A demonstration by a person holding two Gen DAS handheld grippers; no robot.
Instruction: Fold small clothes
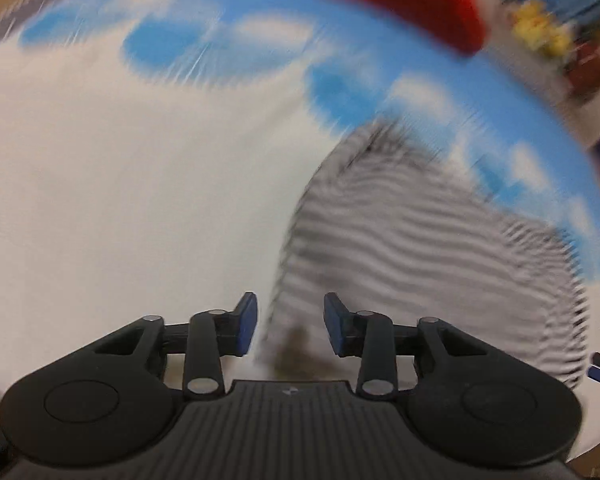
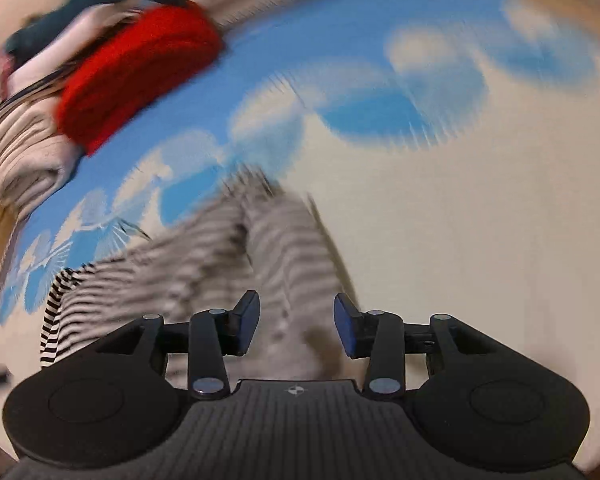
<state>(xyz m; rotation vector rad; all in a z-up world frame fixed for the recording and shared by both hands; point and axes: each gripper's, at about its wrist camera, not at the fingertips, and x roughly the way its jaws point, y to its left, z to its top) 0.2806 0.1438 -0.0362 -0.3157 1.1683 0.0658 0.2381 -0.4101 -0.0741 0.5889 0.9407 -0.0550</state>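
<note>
On the cloud-print cloth (image 1: 100, 160), blurred striped garment (image 1: 400, 248) lies rumpled.

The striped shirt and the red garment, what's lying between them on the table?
Nothing lies there. In the right wrist view only the blue and white cloud-print cloth shows between the striped shirt and the red garment.

Motion blur smears the striped garment (image 1: 400, 248) and red cloth (image 2: 140, 72); the clutter (image 1: 548, 32) beyond is unreadable.
</note>
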